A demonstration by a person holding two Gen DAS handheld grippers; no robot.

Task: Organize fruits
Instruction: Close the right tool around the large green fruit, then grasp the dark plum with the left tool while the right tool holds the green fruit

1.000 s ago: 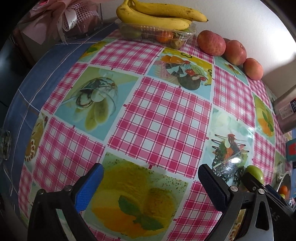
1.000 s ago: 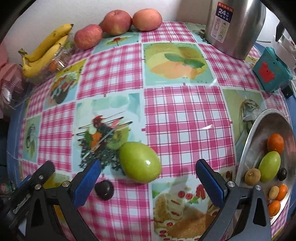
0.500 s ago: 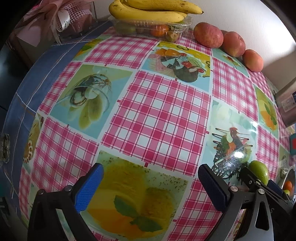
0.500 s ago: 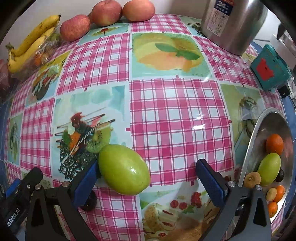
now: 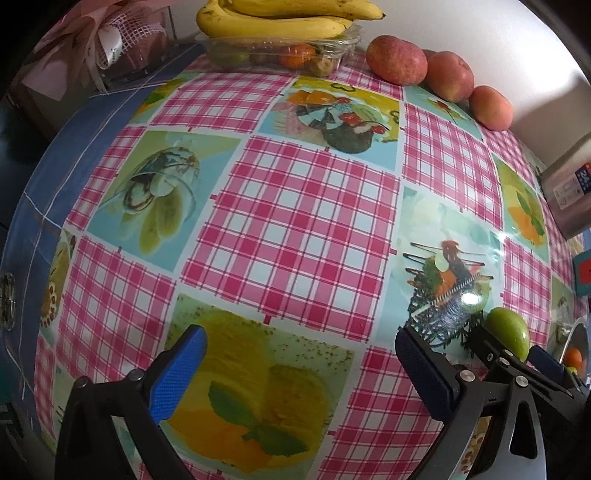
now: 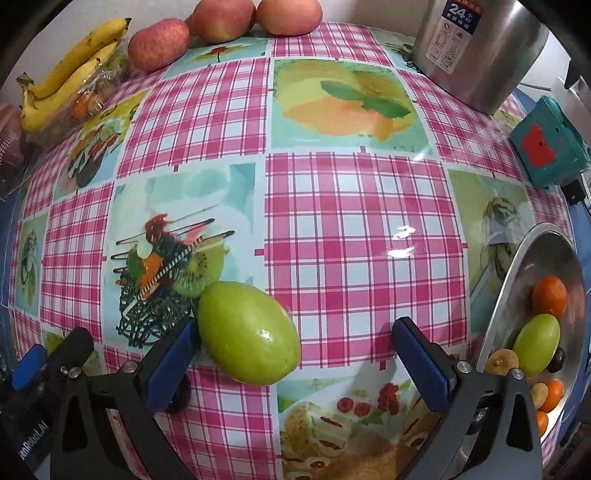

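Note:
A green oval fruit (image 6: 248,331) lies on the checked tablecloth between the fingers of my right gripper (image 6: 295,363), close against the left pad; the jaws stand wide and open. A small dark fruit (image 6: 177,400) peeks out under that left finger. The metal bowl (image 6: 517,266) at the right holds an orange fruit (image 6: 549,297), a green fruit (image 6: 535,345) and several small ones. My left gripper (image 5: 299,373) is open over bare cloth. From the left wrist view the green fruit (image 5: 508,332) shows behind the right gripper's finger.
Bananas (image 5: 280,16) rest on a clear plastic box of fruit (image 5: 280,55) at the back. Three red apples (image 5: 395,62) line the wall. A steel pot (image 6: 476,48) and a teal box (image 6: 546,142) stand at the back right.
My right gripper has moved forward and left, so the green fruit now sits between its fingers and the dark fruit is mostly hidden. The left gripper has edged forward.

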